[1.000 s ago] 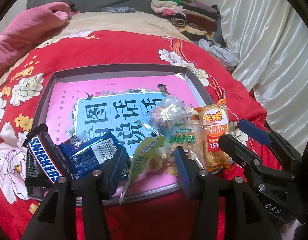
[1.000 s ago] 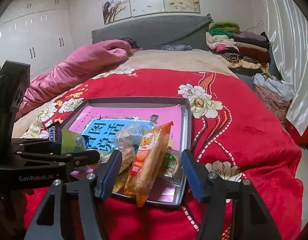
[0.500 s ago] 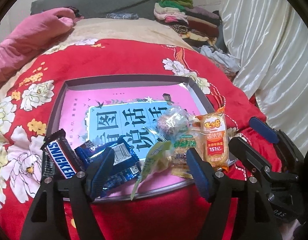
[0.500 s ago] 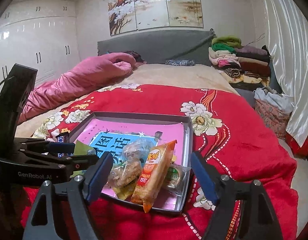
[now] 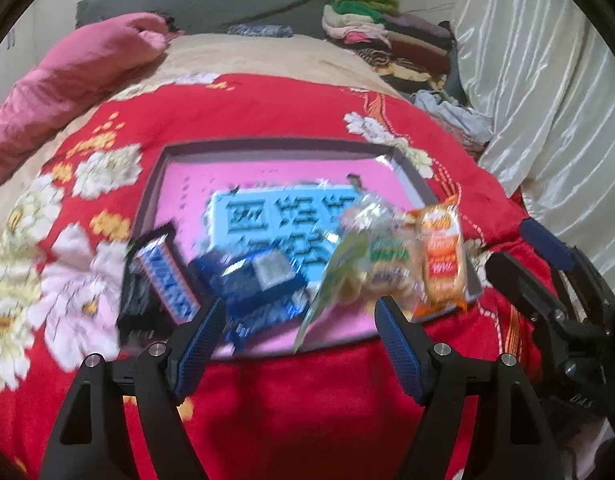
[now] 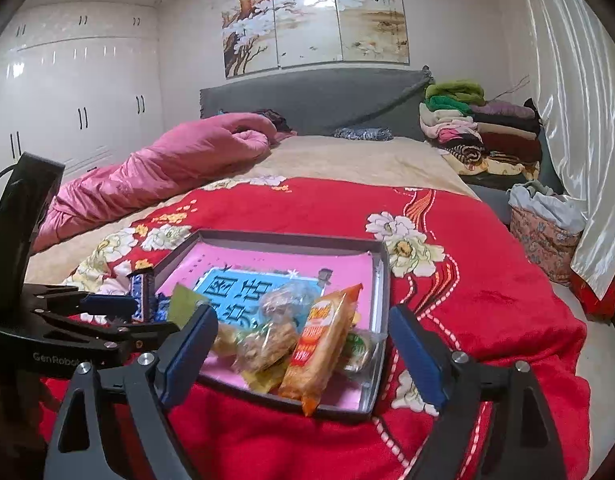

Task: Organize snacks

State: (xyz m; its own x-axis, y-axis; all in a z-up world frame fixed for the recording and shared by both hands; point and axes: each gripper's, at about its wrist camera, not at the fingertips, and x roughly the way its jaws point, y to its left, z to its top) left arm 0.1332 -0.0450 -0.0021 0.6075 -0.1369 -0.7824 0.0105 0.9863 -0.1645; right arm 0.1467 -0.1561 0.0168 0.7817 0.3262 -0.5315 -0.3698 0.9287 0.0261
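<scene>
The soft red floral quilt [image 6: 487, 280] is giving the shallow grey rectangular cardboard tray with the pink printed liner [image 6: 381, 276] an uneven, yielding base, so a push on one edge is likely tipping it or sliding snacks toward the low near wall. All the snacks are sitting inside the tray, bunched along its near edge; the tall orange glossy plastic rice-cracker pack [image 6: 323, 340] is leaning over that wall with its tip past the rim and is looking likely to slip out onto the quilt. The blue crinkly foil wafer packs [image 5: 263, 288] and the dark Snickers-style bar wrapper [image 5: 163, 276] are lying at the left corner, flat and slick, probably skating under a pinch. The clear crinkled bag of brown puffed pieces [image 6: 275, 340] is looking crushable if squeezed hard. The left gripper [image 5: 297, 340] is hanging just before the tray, jaws opening, nothing between them. The right gripper [image 6: 301, 350] is likewise opening wide and empty, framing the cracker pack without touching it. The left-wrist view is blurring, so small labels are unreadable.
</scene>
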